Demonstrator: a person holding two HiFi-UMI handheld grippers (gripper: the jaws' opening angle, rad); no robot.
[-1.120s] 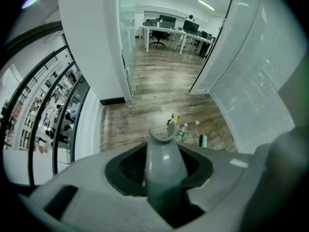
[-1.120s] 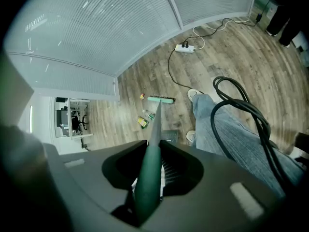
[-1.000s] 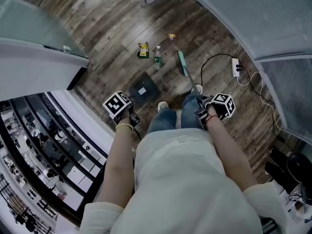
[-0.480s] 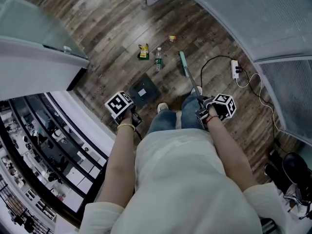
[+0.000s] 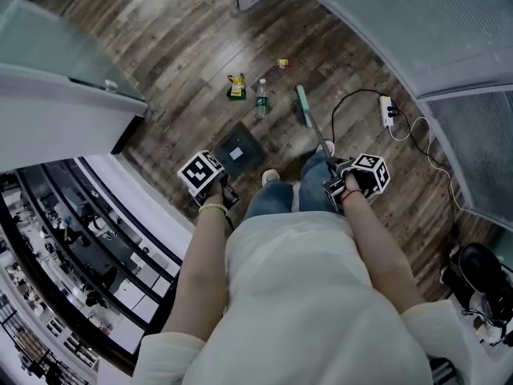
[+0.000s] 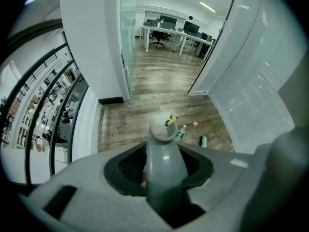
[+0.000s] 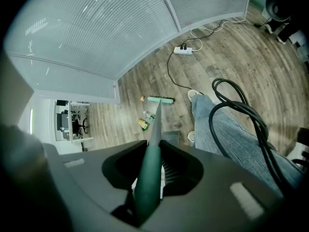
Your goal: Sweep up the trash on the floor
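Note:
My left gripper is shut on the grey handle of a dark dustpan that rests on the wood floor ahead of my feet. My right gripper is shut on the green broom handle. The broom head sits on the floor to the right of the trash. The trash is a yellow wrapper, a clear bottle with a green label and a small orange scrap. All three lie beyond the dustpan, apart from it. In the left gripper view the wrapper and bottle show past the handle's tip.
A white power strip with black and white cables lies on the floor at the right, near a curved wall of blinds. A white partition and a glass railing bound the left. My legs in jeans stand behind the dustpan.
My left gripper and the dustpan have edged slightly to the right. The broom and the trash stay about where they were.

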